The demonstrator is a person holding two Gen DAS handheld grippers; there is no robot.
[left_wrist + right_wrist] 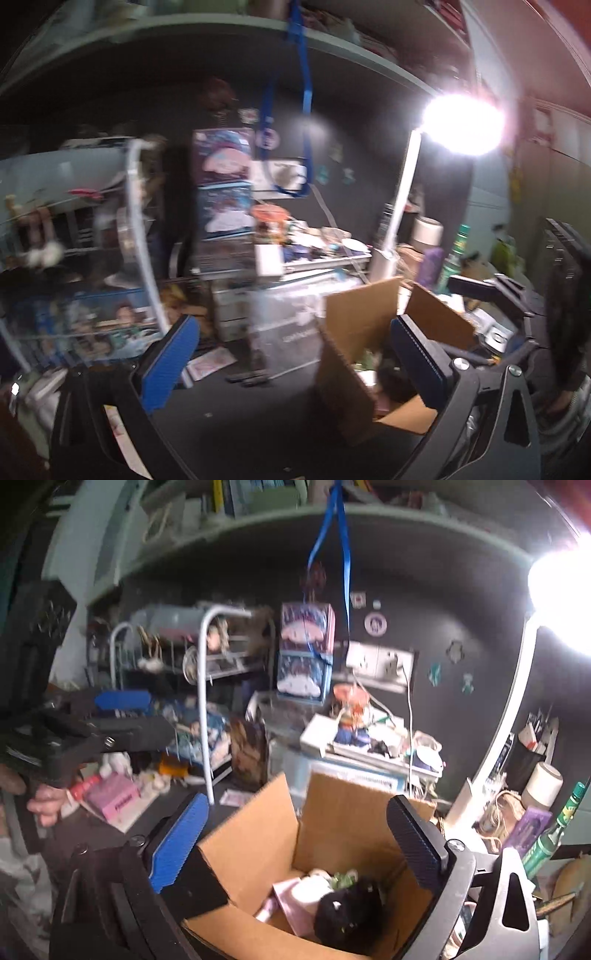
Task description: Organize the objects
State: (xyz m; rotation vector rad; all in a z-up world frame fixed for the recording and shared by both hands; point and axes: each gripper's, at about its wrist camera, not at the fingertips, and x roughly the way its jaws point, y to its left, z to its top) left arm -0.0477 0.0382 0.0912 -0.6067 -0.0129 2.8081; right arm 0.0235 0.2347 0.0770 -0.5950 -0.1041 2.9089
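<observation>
The open brown cardboard box [258, 834] sits on the dark counter [258, 424], with a black fuzzy lump [349, 908] and pink things inside. The right tongs [299, 845] hang above it, spread wide and empty. The left tongs [295, 363] are wide apart and empty too.

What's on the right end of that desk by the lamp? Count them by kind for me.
Green bottle: 1
Purple box: 1
White tape roll: 1
Lamp: 1
Total: 4
Other small clutter there is too blurred to count.
</observation>
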